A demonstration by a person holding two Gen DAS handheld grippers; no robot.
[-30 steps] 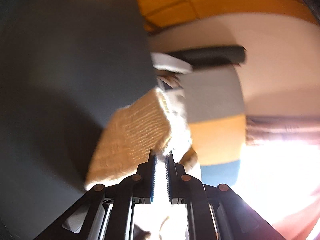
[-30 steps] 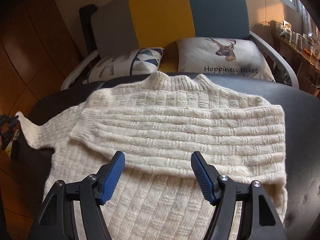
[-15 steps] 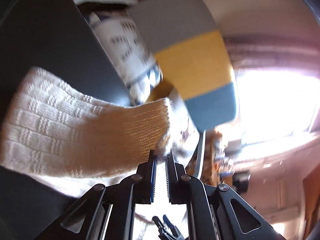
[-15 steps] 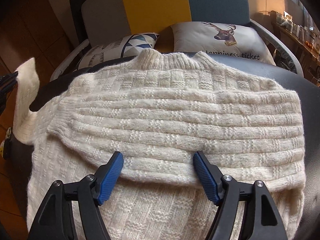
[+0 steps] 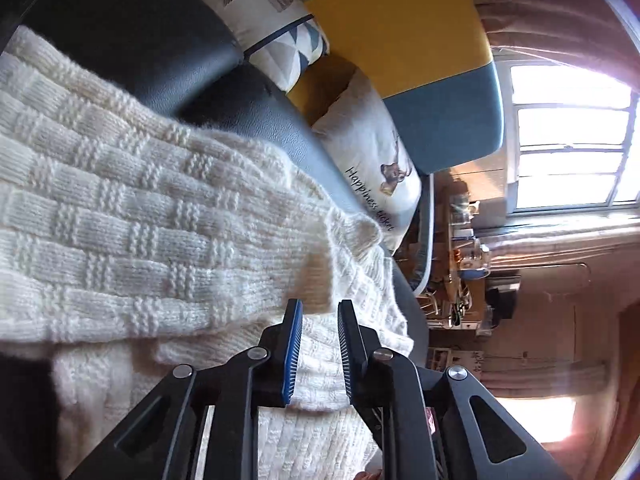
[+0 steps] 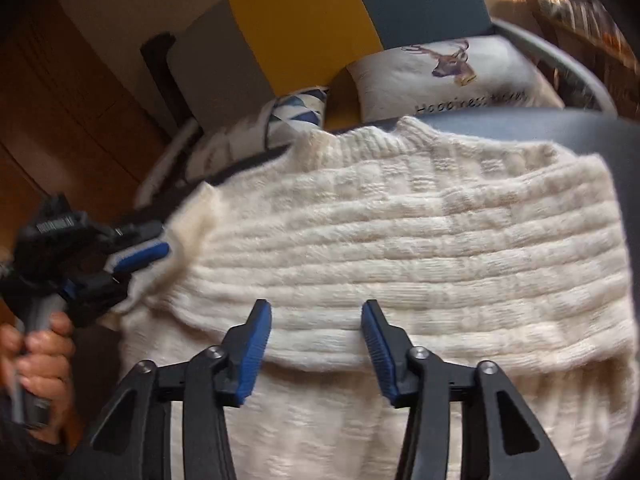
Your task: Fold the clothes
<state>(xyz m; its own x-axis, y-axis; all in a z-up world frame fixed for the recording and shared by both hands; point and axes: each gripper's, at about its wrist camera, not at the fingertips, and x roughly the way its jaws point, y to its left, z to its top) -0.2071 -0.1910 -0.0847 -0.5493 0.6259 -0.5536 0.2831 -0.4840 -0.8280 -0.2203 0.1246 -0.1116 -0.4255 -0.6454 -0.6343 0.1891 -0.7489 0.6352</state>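
Note:
A cream knit sweater (image 6: 440, 248) lies flat on a dark padded surface (image 6: 580, 128), collar toward the sofa, with one sleeve folded across its chest. In the left wrist view the other sleeve (image 5: 160, 240) lies across the sweater body (image 5: 360, 360), and its cuff ends just in front of my left gripper (image 5: 319, 316). That gripper's blue pads stand a narrow gap apart, with only knit visible below them. The right wrist view shows the left gripper (image 6: 152, 264) at the sweater's left shoulder. My right gripper (image 6: 316, 312) hovers wide open over the folded sleeve's lower edge.
A grey, yellow and blue sofa (image 6: 300, 28) stands behind the surface with a deer cushion (image 6: 452, 76) and a triangle-pattern cushion (image 6: 296, 112). A person's hand (image 6: 36, 356) holds the left gripper's handle. A cluttered shelf (image 5: 468, 248) and a bright window (image 5: 572, 140) lie beyond.
The left gripper carried the left sleeve up from the side and laid it over the sweater body, and its jaws have parted. The right gripper stayed open and shifted slightly forward.

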